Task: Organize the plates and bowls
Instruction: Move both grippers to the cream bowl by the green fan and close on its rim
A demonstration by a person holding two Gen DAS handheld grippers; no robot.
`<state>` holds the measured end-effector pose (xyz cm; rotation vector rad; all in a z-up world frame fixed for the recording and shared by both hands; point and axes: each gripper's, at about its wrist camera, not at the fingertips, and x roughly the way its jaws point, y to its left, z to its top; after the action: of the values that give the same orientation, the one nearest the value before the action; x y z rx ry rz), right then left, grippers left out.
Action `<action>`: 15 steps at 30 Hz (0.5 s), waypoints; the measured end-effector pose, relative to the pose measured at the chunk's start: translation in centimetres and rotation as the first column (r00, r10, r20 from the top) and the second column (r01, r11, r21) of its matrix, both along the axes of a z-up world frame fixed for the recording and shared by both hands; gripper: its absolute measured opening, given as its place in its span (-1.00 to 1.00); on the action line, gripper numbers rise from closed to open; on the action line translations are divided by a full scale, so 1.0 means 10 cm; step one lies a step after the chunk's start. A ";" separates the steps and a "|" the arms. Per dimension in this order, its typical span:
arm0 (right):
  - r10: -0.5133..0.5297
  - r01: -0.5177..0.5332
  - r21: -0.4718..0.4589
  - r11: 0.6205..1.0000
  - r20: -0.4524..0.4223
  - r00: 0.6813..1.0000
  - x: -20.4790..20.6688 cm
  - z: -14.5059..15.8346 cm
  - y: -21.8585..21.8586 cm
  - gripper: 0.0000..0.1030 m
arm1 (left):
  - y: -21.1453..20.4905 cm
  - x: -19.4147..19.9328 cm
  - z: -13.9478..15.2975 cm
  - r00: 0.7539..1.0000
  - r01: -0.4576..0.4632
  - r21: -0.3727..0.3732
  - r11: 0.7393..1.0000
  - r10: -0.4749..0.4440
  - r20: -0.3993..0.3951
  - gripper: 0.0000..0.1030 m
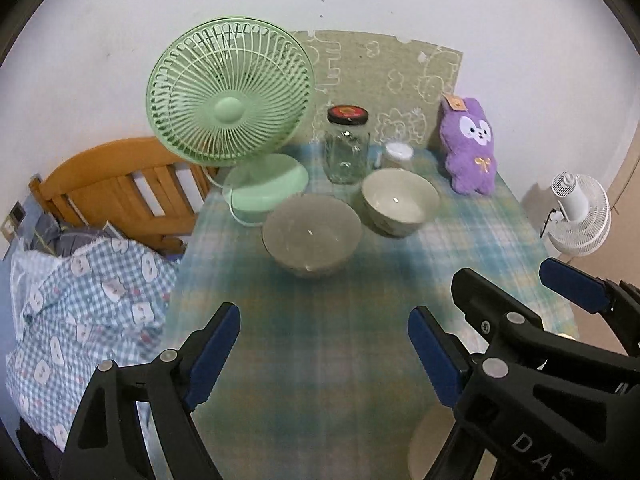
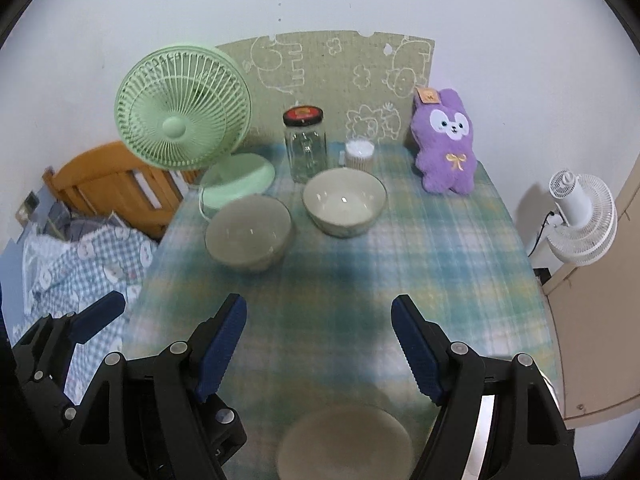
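On the plaid-cloth table (image 1: 320, 340), seen from the left wrist cam, the glass jar (image 1: 346, 148) w/ black lid is my landmark: a grey bowl (image 1: 311, 234) sits in front of it and a bit left, a cream bowl (image 1: 400, 202) in front-right, the two just beside each other, rims apart. Green fan (image 1: 230, 96) stands left of the jar, purple plush (image 1: 469, 148) well right of it. Left gripper (image 1: 324, 350) hovers over bare cloth well short of the jar, jaws spread wide, holding nothing; the right gripper shows at the frame's right edge. From the right wrist cam, same layout: grey bowl (image 2: 248, 232) front-left of the jar (image 2: 305, 146), cream bowl (image 2: 344, 202) directly in front, small white-topped tub (image 2: 360, 153) right beside it. Right gripper (image 2: 319, 350) is likewise spread, empty. A third round dish (image 2: 344, 444), blurred, lies under it, farthest from the jar.
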<state>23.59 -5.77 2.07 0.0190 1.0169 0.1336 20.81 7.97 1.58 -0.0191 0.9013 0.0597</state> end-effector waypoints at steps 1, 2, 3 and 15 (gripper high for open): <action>-0.007 0.007 0.001 1.000 0.002 1.000 0.06 -0.01 0.04 0.50 | 0.05 0.06 0.00 1.000 0.004 0.005 1.000 -0.004 0.004 0.70; -0.017 0.017 0.000 1.000 0.003 1.000 0.13 -0.04 0.09 0.49 | 0.10 0.12 -0.01 1.000 0.008 0.009 1.000 -0.008 0.007 0.70; -0.023 0.023 -0.001 1.000 0.003 1.000 0.18 -0.06 0.13 0.48 | 0.15 0.19 -0.03 1.000 0.011 0.010 1.000 -0.011 0.007 0.70; -0.092 0.092 -0.025 0.995 -0.007 0.996 0.78 -0.52 0.48 0.31 | 0.50 0.83 -0.40 0.999 0.039 0.010 0.999 -0.039 0.001 0.69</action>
<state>31.41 -1.02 -3.12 0.0441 1.0243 0.0367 29.11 13.00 -2.41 0.0076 0.8999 0.0279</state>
